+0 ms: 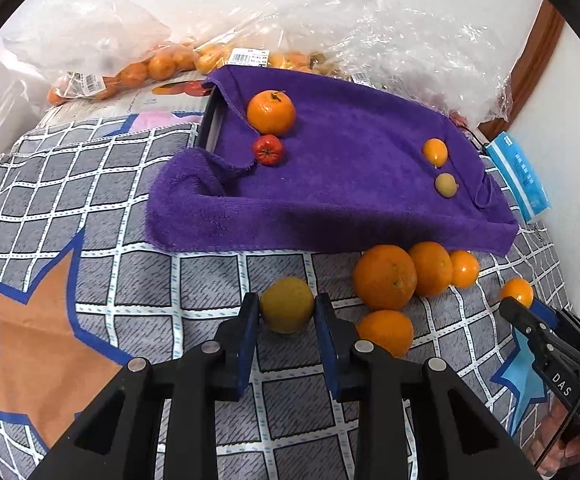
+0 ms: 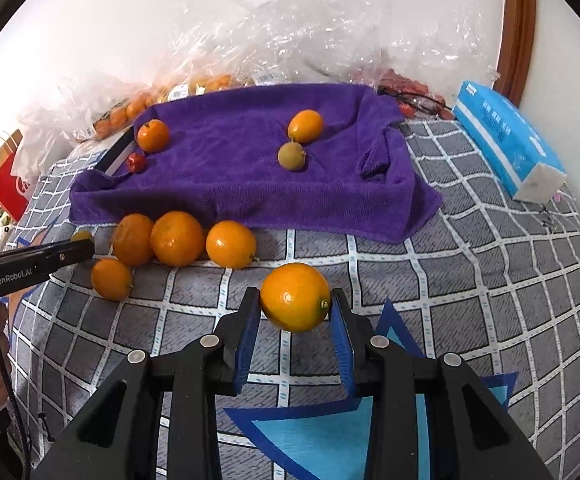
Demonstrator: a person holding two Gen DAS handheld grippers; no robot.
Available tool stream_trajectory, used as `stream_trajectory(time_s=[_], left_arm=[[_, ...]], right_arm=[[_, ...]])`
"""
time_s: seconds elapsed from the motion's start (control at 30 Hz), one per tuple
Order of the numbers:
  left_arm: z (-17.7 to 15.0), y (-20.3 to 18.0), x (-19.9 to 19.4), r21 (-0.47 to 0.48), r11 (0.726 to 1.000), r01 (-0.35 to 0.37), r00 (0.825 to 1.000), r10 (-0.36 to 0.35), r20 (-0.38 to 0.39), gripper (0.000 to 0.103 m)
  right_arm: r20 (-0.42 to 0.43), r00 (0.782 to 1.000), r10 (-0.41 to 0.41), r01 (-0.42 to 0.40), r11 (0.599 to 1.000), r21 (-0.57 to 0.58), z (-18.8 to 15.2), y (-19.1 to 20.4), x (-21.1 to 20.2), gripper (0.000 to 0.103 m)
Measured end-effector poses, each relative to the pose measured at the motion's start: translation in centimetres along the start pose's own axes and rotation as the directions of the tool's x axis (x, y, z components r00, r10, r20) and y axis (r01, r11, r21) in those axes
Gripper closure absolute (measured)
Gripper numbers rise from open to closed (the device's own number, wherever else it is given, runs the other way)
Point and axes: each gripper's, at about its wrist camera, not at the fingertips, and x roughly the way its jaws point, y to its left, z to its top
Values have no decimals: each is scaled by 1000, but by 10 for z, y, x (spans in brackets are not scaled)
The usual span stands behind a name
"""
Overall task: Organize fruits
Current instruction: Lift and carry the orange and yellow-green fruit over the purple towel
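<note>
My left gripper [image 1: 287, 312] is shut on a yellow-green citrus fruit [image 1: 287, 309] just above the checked cloth. My right gripper [image 2: 295, 304] is shut on an orange kumquat-like fruit [image 2: 295, 297]. A purple towel [image 1: 350, 184] covers a raised tray and carries an orange [image 1: 271, 112], a small red tomato [image 1: 268, 149], a small orange fruit [image 1: 435, 151] and a small green-yellow fruit [image 1: 446, 185]. Several oranges [image 1: 384, 277] lie on the cloth in front of the towel, right of my left gripper; they also show in the right wrist view [image 2: 177, 238].
Clear plastic bags with oranges [image 1: 158, 66] lie behind the towel against the wall. A blue tissue pack [image 2: 506, 140] lies at the right. A red box [image 2: 8, 188] sits at the far left. The checked cloth [image 2: 490, 280] with star patterns covers the surface.
</note>
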Motion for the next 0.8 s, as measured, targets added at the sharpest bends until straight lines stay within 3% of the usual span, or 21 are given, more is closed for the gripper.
stream_trajectory(time_s=[0.8], left_arm=[[12, -5, -96, -7, 1000, -4, 986, 5, 164, 76]], right_arm=[[160, 987, -14, 9, 1000, 29, 39, -1, -80, 68]])
